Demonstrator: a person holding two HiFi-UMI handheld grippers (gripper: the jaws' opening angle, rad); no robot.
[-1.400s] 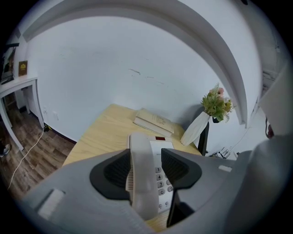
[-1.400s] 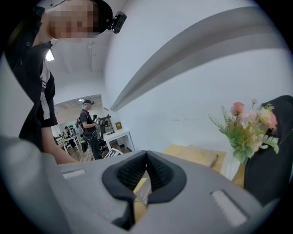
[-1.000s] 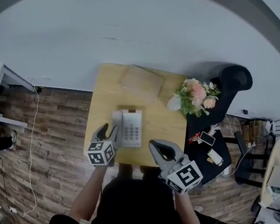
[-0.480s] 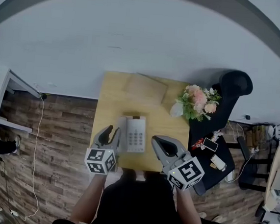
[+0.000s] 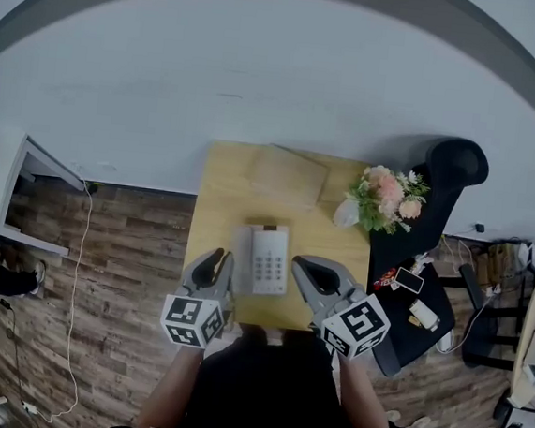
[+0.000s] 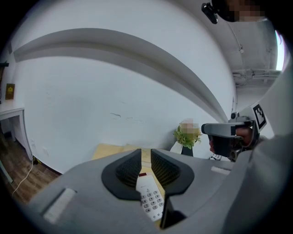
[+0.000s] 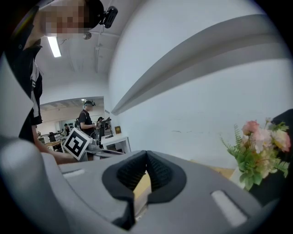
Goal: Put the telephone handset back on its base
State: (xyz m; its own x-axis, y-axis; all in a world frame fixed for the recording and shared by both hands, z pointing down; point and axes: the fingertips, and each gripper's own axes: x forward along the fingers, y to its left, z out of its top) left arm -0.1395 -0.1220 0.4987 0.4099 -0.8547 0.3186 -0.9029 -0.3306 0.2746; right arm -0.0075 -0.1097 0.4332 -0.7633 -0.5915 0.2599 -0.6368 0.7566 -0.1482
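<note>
A white telephone [image 5: 269,258] lies in the middle of the light wooden table [image 5: 218,204]. Its handset [image 5: 243,256] rests along the left side of the base, beside the keypad. My left gripper [image 5: 214,262] hovers at the table's near edge, just left of the phone. Its jaws are closing with nothing between them, and the keypad [image 6: 151,199] shows through the narrow gap of the left gripper [image 6: 145,159]. My right gripper [image 5: 314,273] hangs near the front right corner, apart from the phone. In its own view the right gripper [image 7: 146,157] has its tips together and empty.
A vase of pink flowers [image 5: 387,199] stands at the table's back right corner, and a flat brown box [image 5: 288,175] lies at the back. A black chair [image 5: 444,192] with small items stands on the right. A white shelf [image 5: 10,195] is at far left.
My left gripper has drawn back from the phone's left side toward the near edge, and its jaws have narrowed. The handset stays on the base. The right gripper has barely moved.
</note>
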